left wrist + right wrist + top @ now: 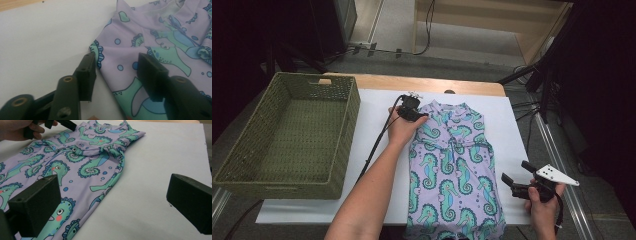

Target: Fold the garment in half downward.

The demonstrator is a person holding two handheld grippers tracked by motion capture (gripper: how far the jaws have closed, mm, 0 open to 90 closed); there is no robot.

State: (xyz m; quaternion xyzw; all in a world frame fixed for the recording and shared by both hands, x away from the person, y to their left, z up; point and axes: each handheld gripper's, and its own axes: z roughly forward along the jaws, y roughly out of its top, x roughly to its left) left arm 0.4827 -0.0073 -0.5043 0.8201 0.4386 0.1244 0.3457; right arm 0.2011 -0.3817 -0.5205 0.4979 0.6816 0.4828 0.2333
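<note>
A lilac sleeveless garment [452, 165] printed with green seahorses lies flat on the white sheet, neckline toward the far side. My left gripper [422, 116] is at the garment's far left shoulder. In the left gripper view its jaws [116, 62] stand apart astride the shoulder edge of the fabric [150, 35], one over the bare sheet and one over the cloth, with neither pad pressing on it. My right gripper [514, 171] is held wide open over the sheet just right of the garment's lower half; nothing lies between its jaws [112, 192] except the bare sheet beside the garment's hem side [82, 162].
A green woven basket [287, 187] stands at the left of the table, nothing in it. The white sheet [377, 150] covers most of the wooden tabletop [412, 82]. A cable [374, 145] trails from the left gripper along the forearm. The left hand [15, 128] appears at the far corner of the right gripper view.
</note>
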